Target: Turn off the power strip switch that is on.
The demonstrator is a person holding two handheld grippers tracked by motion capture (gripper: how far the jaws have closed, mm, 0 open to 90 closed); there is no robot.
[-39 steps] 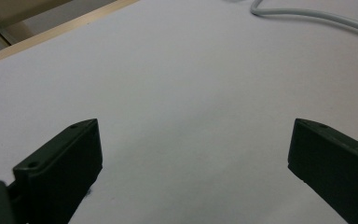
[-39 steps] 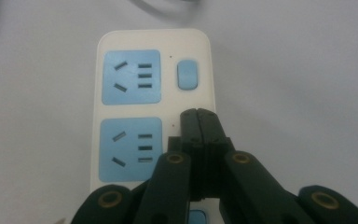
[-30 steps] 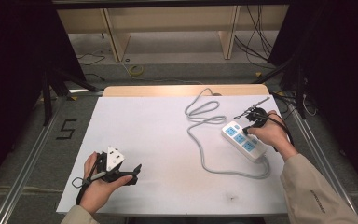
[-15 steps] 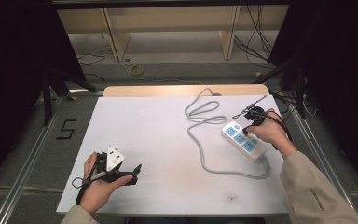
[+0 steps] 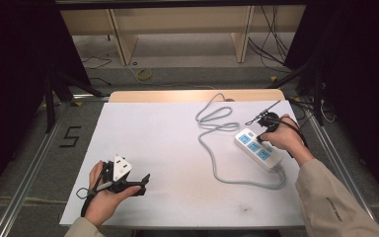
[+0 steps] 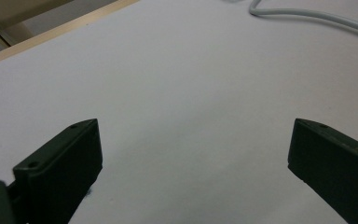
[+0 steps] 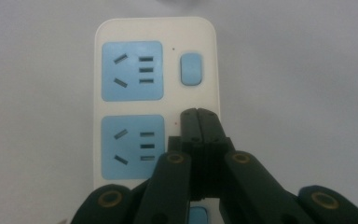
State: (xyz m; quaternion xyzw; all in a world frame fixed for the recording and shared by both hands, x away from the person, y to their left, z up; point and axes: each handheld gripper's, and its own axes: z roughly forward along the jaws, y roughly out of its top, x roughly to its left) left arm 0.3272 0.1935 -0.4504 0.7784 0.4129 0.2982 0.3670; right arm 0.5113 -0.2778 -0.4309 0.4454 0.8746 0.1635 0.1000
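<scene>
White power strip (image 5: pixel 259 149), blue sockets, flat on table's right, grey cord (image 5: pixel 217 143) looping

Smooth white plastic power strip (image 7: pixel 156 107) (pale blue sockets), matt white tabletop (image 5: pixel 168 133), matt black claw (image 7: pixel 199 122)

Lab: railed rig (image 5: pixel 24 170), dark curtains (image 5: pixel 15 74).

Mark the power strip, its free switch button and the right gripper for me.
power strip (image 7: pixel 121 32): right gripper view, white casing above the top socket.
switch button (image 7: pixel 190 69): right gripper view, middle of the blue button beside the top socket.
right gripper (image 7: pixel 198 116): right gripper view, tips of the closed jaws over the strip.
</scene>
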